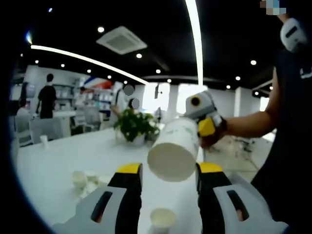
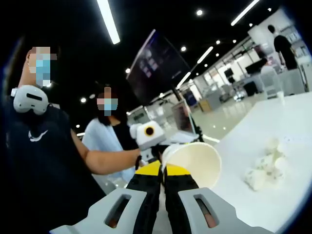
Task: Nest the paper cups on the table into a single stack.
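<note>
Cups (image 1: 85, 179) beside plant (image 1: 135, 125)

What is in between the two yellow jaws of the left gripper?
In the left gripper view, a white paper cup lies on its side between them, bottom facing the camera, held by the right gripper. Lower down stands a small cup on the table.

Long light strips (image 1: 195, 44) and round spotlights (image 1: 101, 29) ran across a dark ceiling (image 1: 234, 29) above the gripper; ahead, a potted plant (image 1: 135, 126) stood on the white table (image 1: 58, 161), shelves (image 1: 92, 97) lining the far wall.
</note>
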